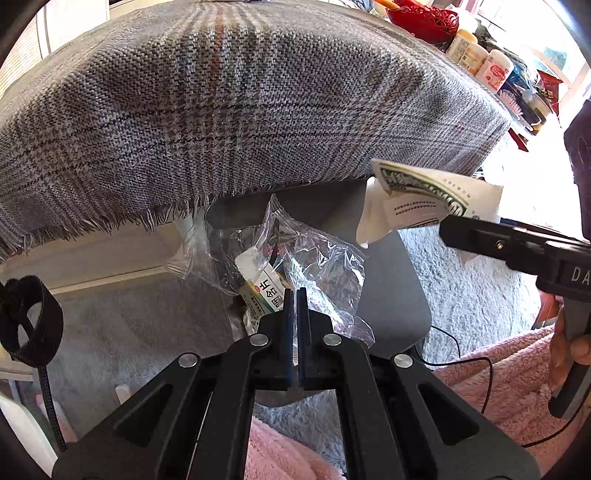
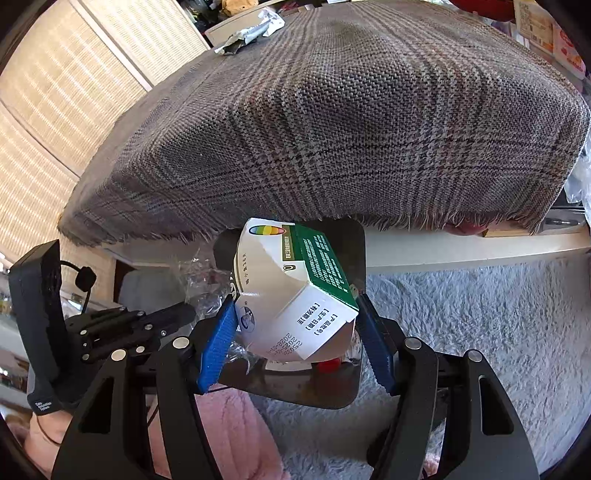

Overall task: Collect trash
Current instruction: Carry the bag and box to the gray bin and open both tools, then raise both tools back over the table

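Note:
My left gripper (image 1: 295, 295) is shut on a crumpled clear plastic wrapper (image 1: 295, 254), held over a grey trash bin (image 1: 388, 295) that has a small printed box inside. My right gripper (image 2: 295, 328) is shut on a crushed white and green carton (image 2: 295, 280), held above the same bin (image 2: 295, 387). In the left wrist view the carton (image 1: 424, 195) and the right gripper (image 1: 458, 225) show at the right. In the right wrist view the left gripper (image 2: 188, 310) and the wrapper (image 2: 203, 280) show at the left.
A table under a plaid cloth (image 1: 240, 103) overhangs the bin. Bottles and a red bowl (image 1: 424, 18) stand on its far side. A crumpled wrapper (image 2: 255, 29) lies on its far edge. A grey shaggy rug (image 2: 480, 332) and a pink fleece (image 1: 498, 376) lie below.

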A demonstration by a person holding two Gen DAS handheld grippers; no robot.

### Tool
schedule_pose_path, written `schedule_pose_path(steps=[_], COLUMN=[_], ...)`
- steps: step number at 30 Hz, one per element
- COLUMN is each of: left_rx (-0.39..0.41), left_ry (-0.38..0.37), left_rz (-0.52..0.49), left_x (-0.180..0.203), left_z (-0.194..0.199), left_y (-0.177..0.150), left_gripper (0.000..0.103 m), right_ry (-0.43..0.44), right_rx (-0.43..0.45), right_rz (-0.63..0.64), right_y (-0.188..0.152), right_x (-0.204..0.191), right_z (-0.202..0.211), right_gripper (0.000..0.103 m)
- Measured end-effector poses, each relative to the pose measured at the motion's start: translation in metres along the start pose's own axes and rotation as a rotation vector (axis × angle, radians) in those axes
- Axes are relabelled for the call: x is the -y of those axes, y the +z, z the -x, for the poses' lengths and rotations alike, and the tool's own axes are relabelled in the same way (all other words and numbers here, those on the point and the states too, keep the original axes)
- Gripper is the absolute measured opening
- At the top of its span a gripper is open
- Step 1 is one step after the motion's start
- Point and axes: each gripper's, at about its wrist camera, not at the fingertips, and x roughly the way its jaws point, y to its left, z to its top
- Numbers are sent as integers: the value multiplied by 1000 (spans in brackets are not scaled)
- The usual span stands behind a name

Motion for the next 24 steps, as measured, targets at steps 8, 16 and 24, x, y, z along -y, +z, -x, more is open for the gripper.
schedule_pose_path(steps=[8,16,24], left_rx=[-38,-55,-40], left_ry=[4,6,56], left_rz=[7,49,106], left_x=[-2,-14,-31], left_z=[-17,-24,-10], left_y=[1,-4,0], left_gripper=[3,39,89], right_ry=[-6,-60,-100], right_rx=[-30,-36,-39], right_rz=[-3,-10,-32], right_y=[3,4,4], right_x=[-5,-4,5], right_z=[-16,-23,-25], right_gripper=[67,78,99])
